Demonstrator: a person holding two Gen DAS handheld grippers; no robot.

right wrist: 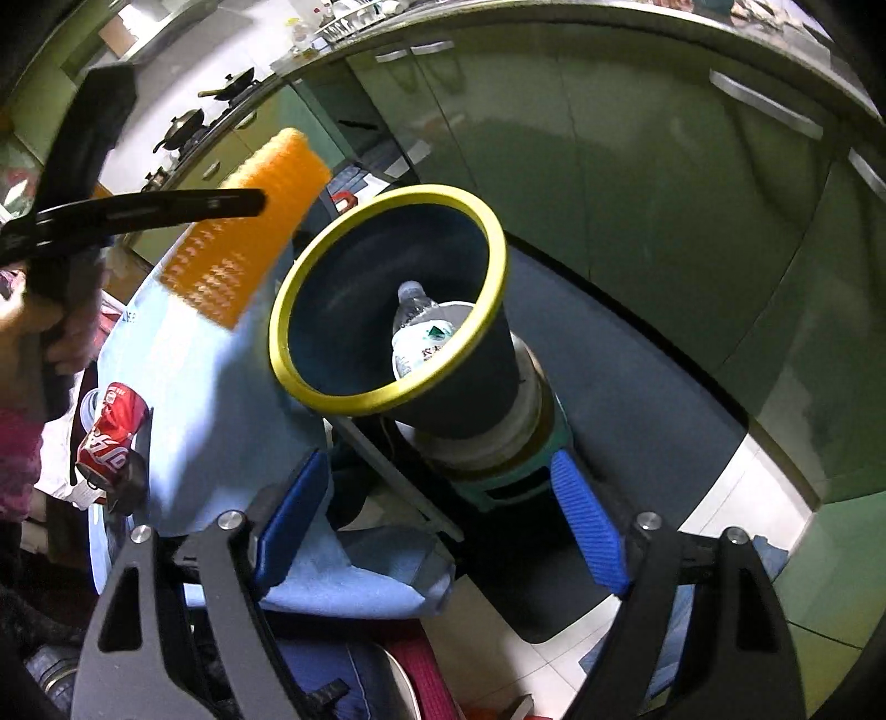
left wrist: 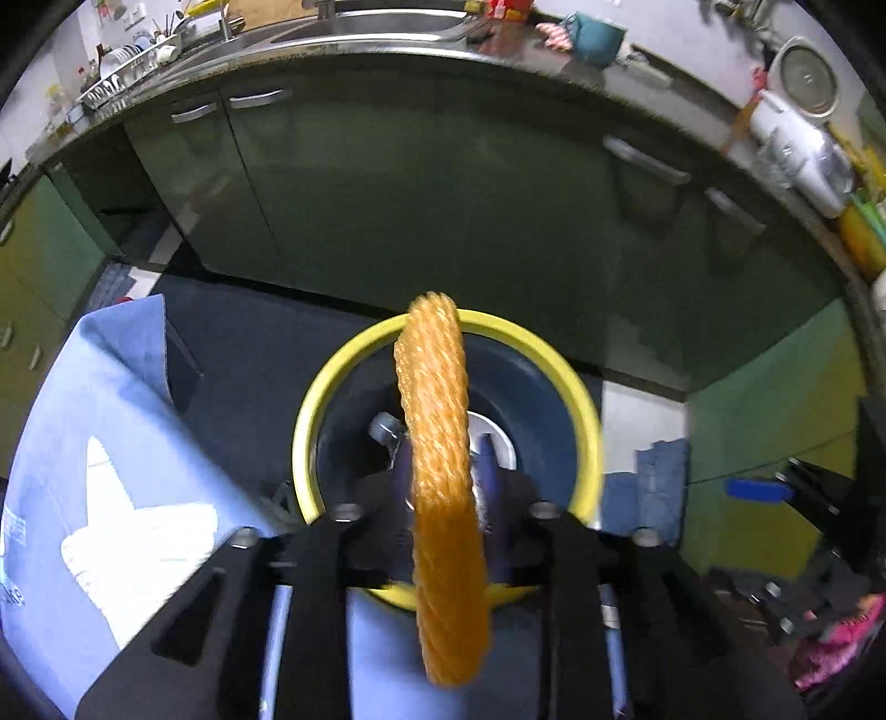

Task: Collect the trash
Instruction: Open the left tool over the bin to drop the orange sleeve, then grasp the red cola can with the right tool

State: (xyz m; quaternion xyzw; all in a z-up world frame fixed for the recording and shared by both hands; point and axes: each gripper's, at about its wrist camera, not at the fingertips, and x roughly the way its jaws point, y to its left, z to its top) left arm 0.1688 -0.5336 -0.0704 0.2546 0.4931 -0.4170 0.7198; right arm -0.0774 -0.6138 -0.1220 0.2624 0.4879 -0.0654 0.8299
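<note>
My left gripper point(left wrist: 443, 448) is shut on an orange foam net sleeve point(left wrist: 440, 471) and holds it over the dark bin with the yellow rim point(left wrist: 310, 421). The right wrist view shows the same sleeve point(right wrist: 249, 221) up left of the bin point(right wrist: 487, 232), held by the left gripper's black fingers point(right wrist: 166, 207). A clear plastic water bottle point(right wrist: 421, 332) lies inside the bin. My right gripper point(right wrist: 437, 526) is open and empty, below and in front of the bin. A crushed red cola can point(right wrist: 111, 432) lies on the light blue cloth point(right wrist: 210, 387) at the left.
The bin stands on a stack of round containers point(right wrist: 509, 443) beside the cloth-covered table. Green kitchen cabinets point(left wrist: 415, 194) and a countertop with a sink point(left wrist: 354, 27) are behind. A dark floor mat point(right wrist: 637, 387) lies below. White paper point(left wrist: 138, 548) lies on the cloth.
</note>
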